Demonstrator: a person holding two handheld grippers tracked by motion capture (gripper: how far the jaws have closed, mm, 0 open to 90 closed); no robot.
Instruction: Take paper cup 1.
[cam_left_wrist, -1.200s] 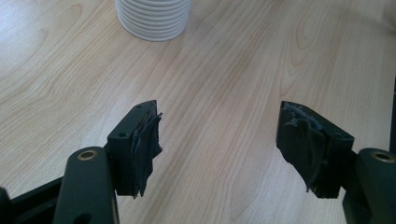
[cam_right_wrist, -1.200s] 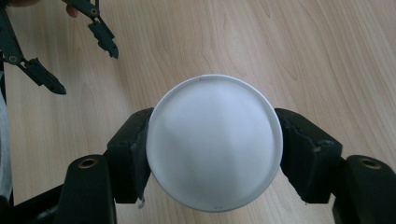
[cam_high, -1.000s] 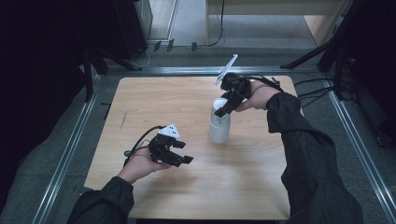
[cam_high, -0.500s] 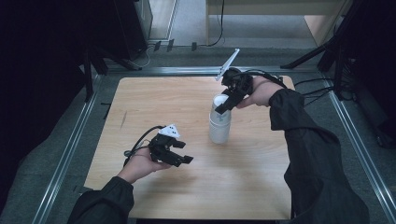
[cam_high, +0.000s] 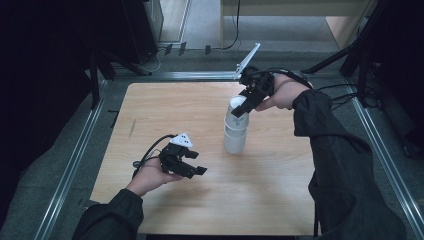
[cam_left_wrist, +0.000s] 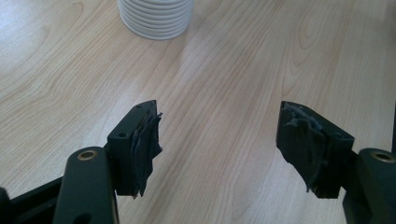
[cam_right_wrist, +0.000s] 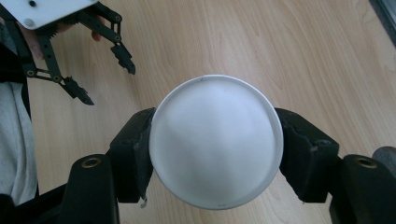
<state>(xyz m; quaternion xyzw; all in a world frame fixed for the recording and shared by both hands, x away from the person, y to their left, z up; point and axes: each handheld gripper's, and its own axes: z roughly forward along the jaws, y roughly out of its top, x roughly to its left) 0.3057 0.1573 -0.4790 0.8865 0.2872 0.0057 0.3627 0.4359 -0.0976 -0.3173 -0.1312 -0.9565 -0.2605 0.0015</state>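
Note:
A stack of white ribbed cups stands upside down at mid-table; its lower rims show at the top of the left gripper view. My right gripper comes down at a slant from the far right and is shut on the top cup. In the right gripper view the jaws press both sides of that cup's round white bottom. My left gripper rests low over the table to the near left of the stack. It is open, with bare wood between its padded fingers.
The wooden table has a metal frame rail along its sides. Cables lie off the far right edge. My left gripper also shows, open, at the top left of the right gripper view.
My right hand has drawn slightly back and up with the top cup, which now stands a bit higher on the stack. The left gripper has stayed put.

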